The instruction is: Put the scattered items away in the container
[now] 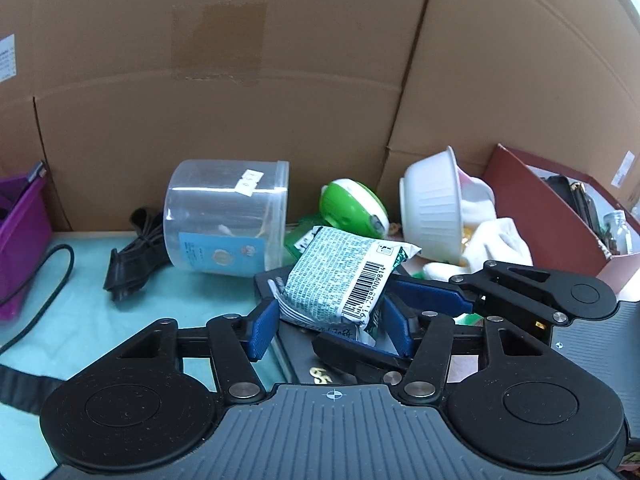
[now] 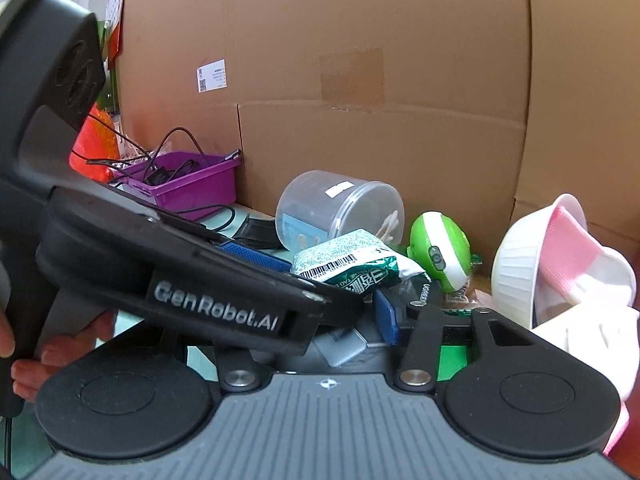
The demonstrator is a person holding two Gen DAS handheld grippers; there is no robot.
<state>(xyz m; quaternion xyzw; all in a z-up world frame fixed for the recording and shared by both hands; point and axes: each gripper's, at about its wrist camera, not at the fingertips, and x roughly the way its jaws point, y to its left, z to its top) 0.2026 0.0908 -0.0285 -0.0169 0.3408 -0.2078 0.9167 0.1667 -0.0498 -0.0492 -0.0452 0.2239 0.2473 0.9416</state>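
- Left wrist view: the left gripper (image 1: 332, 326) has its blue pads spread wide on either side of a green-and-white snack packet (image 1: 340, 276). The left pad sits just beside the packet's left edge and the right pad lies against its near-right corner, so the claw is parted rather than clamped.
- The packet lies barcode up on a dark flat case (image 1: 304, 356), near the middle of the scene.
- The right gripper (image 1: 404, 304) reaches in from the right, its blue finger (image 1: 428, 296) running behind the packet's right end; how its claw stands I cannot tell here.
- Far left of the packet, a clear plastic tub (image 1: 228, 216) lies on its side on the teal mat (image 1: 80, 300), with a coiled black strap (image 1: 132, 256) just left of it.
- A purple bin (image 1: 20, 236) stands at the far left edge and a red-brown box (image 1: 560, 232) at the far right.
- A tipped white bowl (image 1: 432, 204) and a green-and-white gadget (image 1: 354, 208) sit behind the packet.
- Right wrist view: the left gripper's body (image 2: 180, 272) crosses the near left and hides one of the right gripper's fingers (image 2: 386, 316); only the right-hand blue pad shows, so I cannot tell whether this claw is spread or closed.
- The snack packet (image 2: 352, 264) lies just beyond that pad, with the tub (image 2: 340, 208) behind it.
- The purple bin (image 2: 188, 184), holding cables, stands far left.
- The bowl (image 2: 520, 264) leans at right over pink-and-white cloth (image 2: 568, 256).
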